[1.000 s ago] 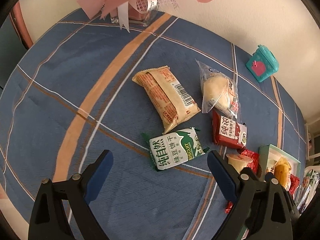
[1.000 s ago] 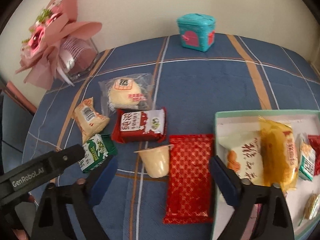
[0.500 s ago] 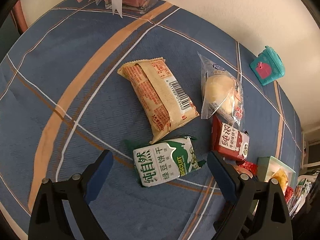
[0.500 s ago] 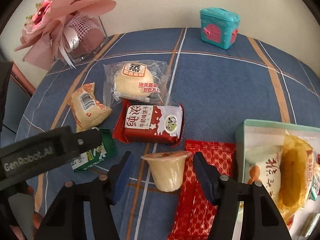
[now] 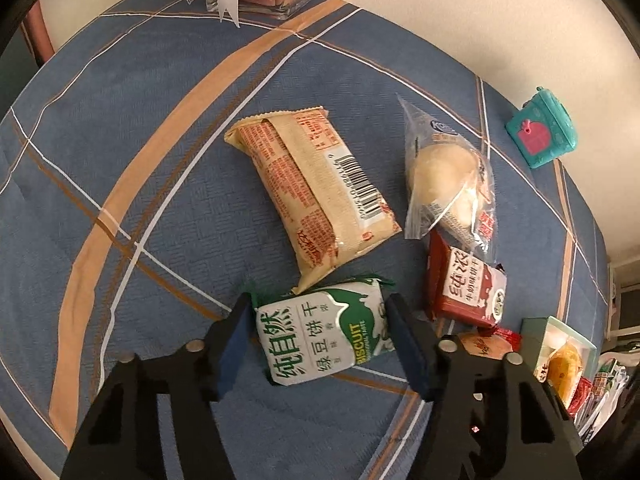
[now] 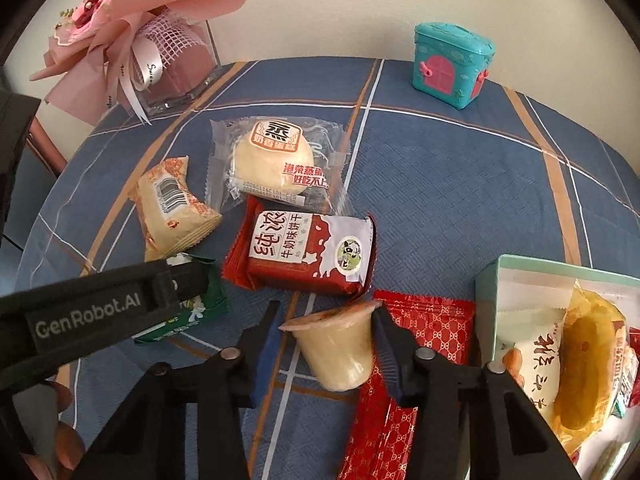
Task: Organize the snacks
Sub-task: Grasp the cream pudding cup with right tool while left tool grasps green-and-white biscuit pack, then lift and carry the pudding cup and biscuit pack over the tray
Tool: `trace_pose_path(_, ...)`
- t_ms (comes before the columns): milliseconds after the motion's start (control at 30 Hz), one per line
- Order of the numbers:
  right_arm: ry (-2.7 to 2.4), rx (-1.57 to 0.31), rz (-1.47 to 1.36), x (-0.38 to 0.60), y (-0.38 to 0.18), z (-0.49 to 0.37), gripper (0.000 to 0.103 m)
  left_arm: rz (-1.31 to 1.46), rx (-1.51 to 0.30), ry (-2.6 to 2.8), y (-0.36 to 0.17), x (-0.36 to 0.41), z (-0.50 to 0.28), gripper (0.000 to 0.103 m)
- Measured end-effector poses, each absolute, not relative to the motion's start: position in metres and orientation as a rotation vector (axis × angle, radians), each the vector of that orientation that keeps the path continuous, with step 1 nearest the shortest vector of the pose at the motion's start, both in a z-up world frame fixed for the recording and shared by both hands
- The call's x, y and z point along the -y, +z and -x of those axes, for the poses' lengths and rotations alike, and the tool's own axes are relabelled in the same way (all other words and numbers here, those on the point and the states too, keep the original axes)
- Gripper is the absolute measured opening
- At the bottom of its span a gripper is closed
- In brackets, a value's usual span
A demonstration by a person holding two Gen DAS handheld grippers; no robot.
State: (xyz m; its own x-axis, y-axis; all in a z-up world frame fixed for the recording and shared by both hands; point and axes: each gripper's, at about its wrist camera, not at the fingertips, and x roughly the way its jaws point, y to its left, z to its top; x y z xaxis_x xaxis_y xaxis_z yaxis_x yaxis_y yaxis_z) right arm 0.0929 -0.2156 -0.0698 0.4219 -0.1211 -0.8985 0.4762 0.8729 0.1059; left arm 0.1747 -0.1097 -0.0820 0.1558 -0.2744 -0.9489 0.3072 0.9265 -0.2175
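The left tongs (image 5: 316, 334) hide both side edges of the green-and-white biscuit packet (image 5: 320, 336) on the tabletop (image 5: 168, 208); their jaws have just been closing and now pinch its glossy, crinkled wrapper. The right tongs (image 6: 326, 340) have likewise been closing around the tapered, foil-lidded pudding cup (image 6: 336, 346), which lies on its side beside a shiny red patterned pouch (image 6: 404, 392); their pads press its smooth walls. The pale green tray (image 6: 490, 296) is cut off at the picture's edge, its contents partly legible.
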Motion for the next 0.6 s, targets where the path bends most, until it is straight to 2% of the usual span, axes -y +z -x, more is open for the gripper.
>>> trace_pose_path(600,-0.398,-1.049,-0.376,0.215,-0.044,-0.061,0.046,0.006,-1.325,-0.451,-0.057,0.109,-0.151,0.062)
